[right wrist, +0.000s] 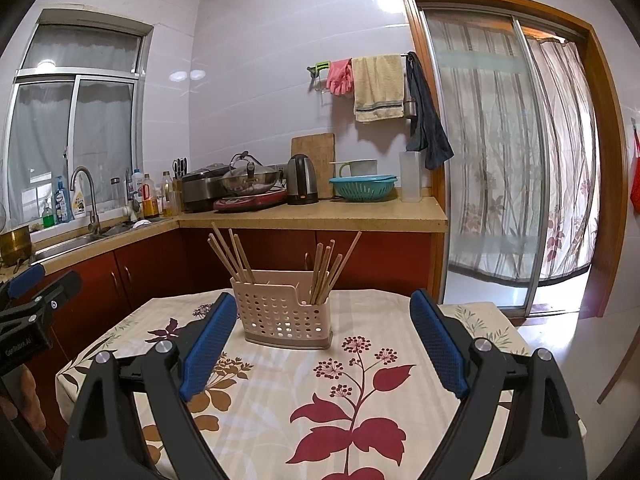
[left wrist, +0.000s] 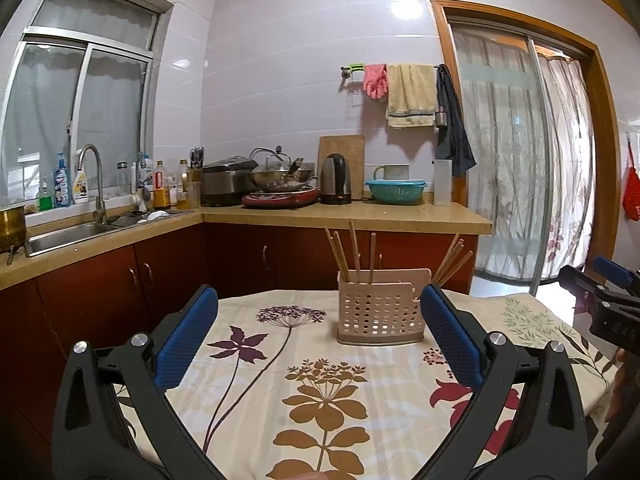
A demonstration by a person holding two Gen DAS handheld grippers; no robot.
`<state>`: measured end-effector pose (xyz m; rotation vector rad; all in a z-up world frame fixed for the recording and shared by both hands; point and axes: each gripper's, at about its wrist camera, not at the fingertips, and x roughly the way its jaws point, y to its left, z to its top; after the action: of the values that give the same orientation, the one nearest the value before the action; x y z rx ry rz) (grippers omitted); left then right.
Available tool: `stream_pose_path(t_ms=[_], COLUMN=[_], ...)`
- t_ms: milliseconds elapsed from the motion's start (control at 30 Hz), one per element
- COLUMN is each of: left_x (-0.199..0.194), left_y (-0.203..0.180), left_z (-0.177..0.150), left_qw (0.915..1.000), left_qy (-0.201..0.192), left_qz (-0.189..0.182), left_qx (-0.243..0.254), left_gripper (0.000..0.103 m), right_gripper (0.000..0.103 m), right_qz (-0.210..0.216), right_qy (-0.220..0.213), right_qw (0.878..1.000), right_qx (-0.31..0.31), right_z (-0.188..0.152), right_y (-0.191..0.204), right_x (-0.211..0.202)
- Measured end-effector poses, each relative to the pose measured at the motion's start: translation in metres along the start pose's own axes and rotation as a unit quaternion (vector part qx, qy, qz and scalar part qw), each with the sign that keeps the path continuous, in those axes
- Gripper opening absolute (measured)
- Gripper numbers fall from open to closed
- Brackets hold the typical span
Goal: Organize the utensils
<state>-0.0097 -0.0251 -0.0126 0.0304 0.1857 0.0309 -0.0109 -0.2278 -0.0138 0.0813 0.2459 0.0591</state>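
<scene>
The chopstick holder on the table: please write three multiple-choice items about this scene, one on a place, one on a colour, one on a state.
1. Where does the chopstick holder stand?
A. on the flowered tablecloth
B. in the sink
C. on the counter

2. What colour is the colander on the counter?
A. red
B. teal
C. black

3. How do the jaws of the right gripper stand?
A. shut on a chopstick
B. shut, empty
C. open, empty

Answers: 1 A, the holder rests on the cloth; 2 B, its rim and wall are teal; 3 C, the blue pads stand wide apart with only the cloth between them.
</scene>
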Motion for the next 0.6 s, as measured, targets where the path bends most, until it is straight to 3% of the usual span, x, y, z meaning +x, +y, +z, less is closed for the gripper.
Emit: stream_pose_path(t_ms=[367, 600], left_x=[0.003, 0.024], left_y=[0.007, 0.011], left_z=[-0.002, -0.011], left_qw=[0.9996, 0.9991], left_qy=[-0.003, 0.032], left_qz=[-0.015, -0.016], left_qx=[-0.023, -0.023], left_gripper=[0.099, 0.099], right_gripper=[0.086, 0.086], right_qz=[-0.004, -0.017], right_qy=[0.005, 0.018], right_qw=[1.0, 1.0], right_qx=[0.001, 0.005], right_z=[-0.008, -0.015], right_y=[0.0, -0.004], right_x=[0.002, 0.013])
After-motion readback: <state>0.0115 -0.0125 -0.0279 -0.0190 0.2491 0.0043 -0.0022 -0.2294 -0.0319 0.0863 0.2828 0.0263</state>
